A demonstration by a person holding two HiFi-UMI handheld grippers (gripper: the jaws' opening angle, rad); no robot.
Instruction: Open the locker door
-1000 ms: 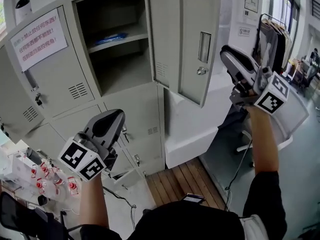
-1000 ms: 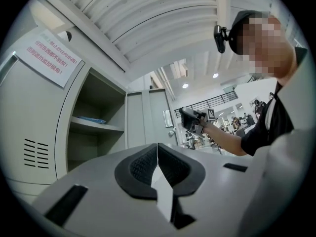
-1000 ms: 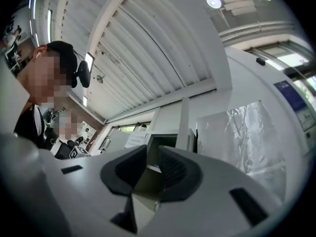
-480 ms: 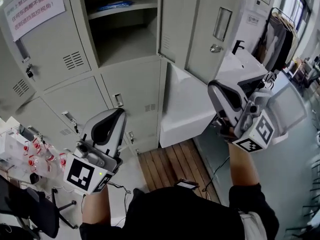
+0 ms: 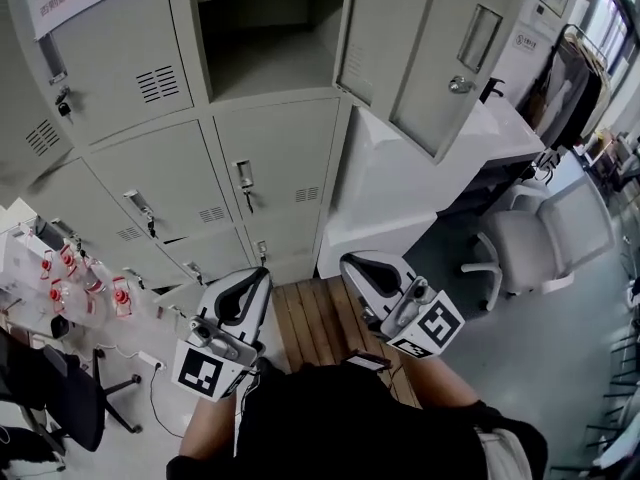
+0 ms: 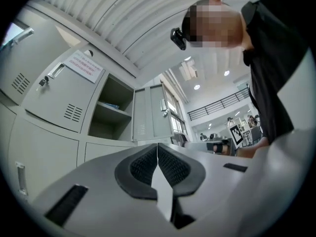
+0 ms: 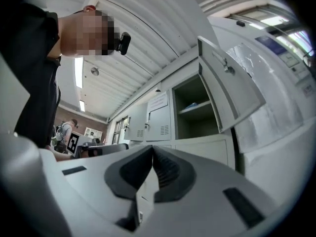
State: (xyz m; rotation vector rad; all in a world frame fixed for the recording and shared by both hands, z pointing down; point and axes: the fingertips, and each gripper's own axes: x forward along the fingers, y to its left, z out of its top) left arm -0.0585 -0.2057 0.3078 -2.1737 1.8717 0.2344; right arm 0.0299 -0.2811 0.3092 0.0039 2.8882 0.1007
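Note:
The grey locker door [image 5: 430, 58] stands swung open to the right, its latch handle [image 5: 460, 85] showing, beside the open compartment [image 5: 270, 48] with a shelf. Both grippers hang low, close to my body and well away from the door. My left gripper [image 5: 252, 280] is shut with nothing between its pads. The right gripper [image 5: 355, 266] is also shut and empty. In the left gripper view the closed left gripper [image 6: 157, 149] points up at the open door [image 6: 153, 117]. The right gripper view shows the closed right gripper [image 7: 152, 152] below the tilted door [image 7: 229, 90].
More closed locker doors [image 5: 150, 178] fill the wall below and left. A white counter [image 5: 400, 198] stands right of the lockers, a grey office chair [image 5: 530, 243] beyond it. Wooden boards [image 5: 310, 313] lie at my feet. Small red-capped bottles [image 5: 90, 288] and a black chair [image 5: 50, 398] are at left.
The right gripper has dropped from beside the open door down to my waist and its jaws have closed. The left gripper sank too. My view has tilted down the lockers.

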